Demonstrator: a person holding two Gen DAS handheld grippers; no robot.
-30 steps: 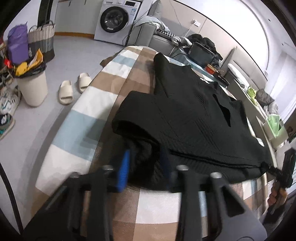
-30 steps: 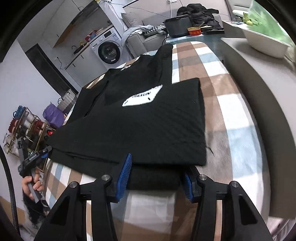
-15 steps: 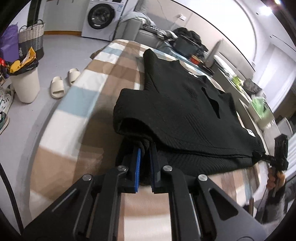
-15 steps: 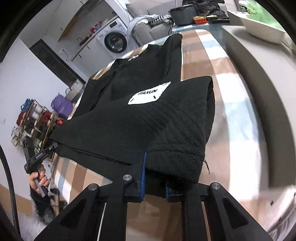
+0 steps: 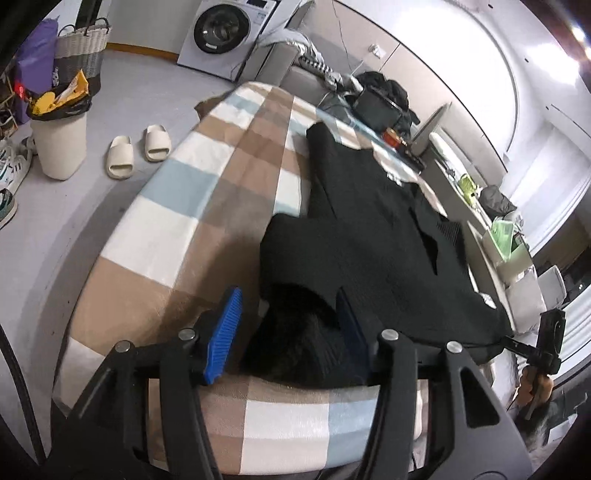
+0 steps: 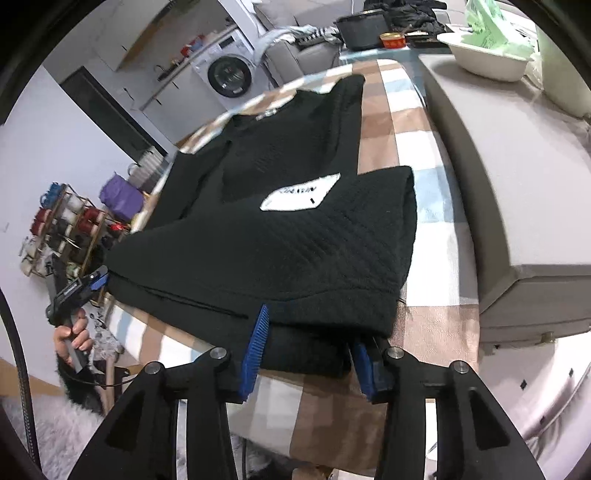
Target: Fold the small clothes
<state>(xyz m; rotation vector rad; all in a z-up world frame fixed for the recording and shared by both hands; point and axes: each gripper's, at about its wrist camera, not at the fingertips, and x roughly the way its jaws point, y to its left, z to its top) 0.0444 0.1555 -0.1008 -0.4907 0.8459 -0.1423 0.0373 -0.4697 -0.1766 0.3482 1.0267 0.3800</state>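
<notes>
Garment: black quilted top (image 5: 373, 236) is lying flat on the checked cloth (image 5: 207, 192) covering the table, its near hem already turned up over the body so the white label patch (image 6: 299, 194) is facing up.
Long axis: I am looking along it; the top is running away from my jaws towards the washing machine (image 5: 225, 33), with the folded near edge lying crosswise right in front of both my grippers.
Left gripper (image 5: 286, 328): my jaws have just been opening; the near left corner of the fold is sitting between the blue pads (image 5: 223, 332), but I am no longer pinching it.
Right gripper (image 6: 308, 349): my jaws have just been opening too; the near right corner is lying between the pads, released, not clamped.
Nearer hand: neither, I judge; each hand is standing at its own corner, one at each end of the near edge.
Next move, as I am judging it: the far half is lying straight ahead, so both hands are needing to travel forward along that axis.
</notes>
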